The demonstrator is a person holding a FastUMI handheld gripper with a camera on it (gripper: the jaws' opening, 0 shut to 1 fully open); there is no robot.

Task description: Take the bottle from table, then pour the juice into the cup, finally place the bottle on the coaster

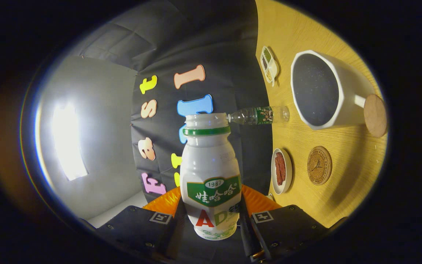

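Observation:
My gripper (pixel 210 216) is shut on a white juice bottle (pixel 210 172) with a green neck ring and a green label, both fingers pressing its lower body. The bottle's mouth is open and points away from me. The whole view is rolled on its side, so the wooden table (pixel 346 190) stands like a wall to the right. On it sits a large white cup (pixel 326 90) with a dark inside, its opening facing me, beyond and to the right of the bottle's mouth. A round cork coaster (pixel 319 165) with a dark emblem lies closer, right of the bottle.
A clear plastic water bottle (pixel 260 115) stands on the table just past the juice bottle's mouth. A small white dish (pixel 281 171) with red food sits beside the coaster. A small divided dish (pixel 269 64) lies farther off. A cork disc (pixel 376 115) rests by the cup.

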